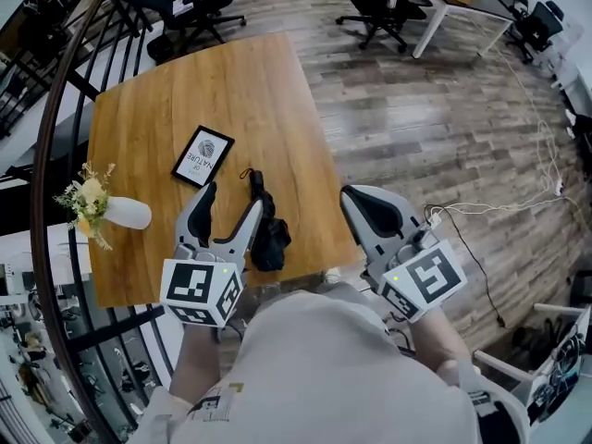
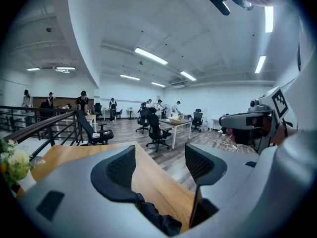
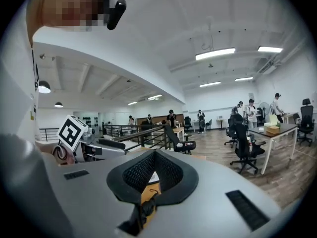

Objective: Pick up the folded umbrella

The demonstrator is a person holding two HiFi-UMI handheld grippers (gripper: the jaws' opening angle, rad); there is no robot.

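Beneath the parted jaws of the left gripper [image 2: 161, 158], the folded umbrella [image 2: 159, 222]

Near the tabletop's [image 1: 185, 91] front edge, a jaw of the left gripper [image 1: 232, 202] hides part of the umbrella [image 1: 271, 239].

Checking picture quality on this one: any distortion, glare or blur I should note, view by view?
Head view: wide-angle bend in the floor boards, light even, umbrella sharp on the table. Left gripper view: strong fisheye with black corners, ceiling lights glaring white. Right gripper view: same fisheye and black corners, background desks sharp.
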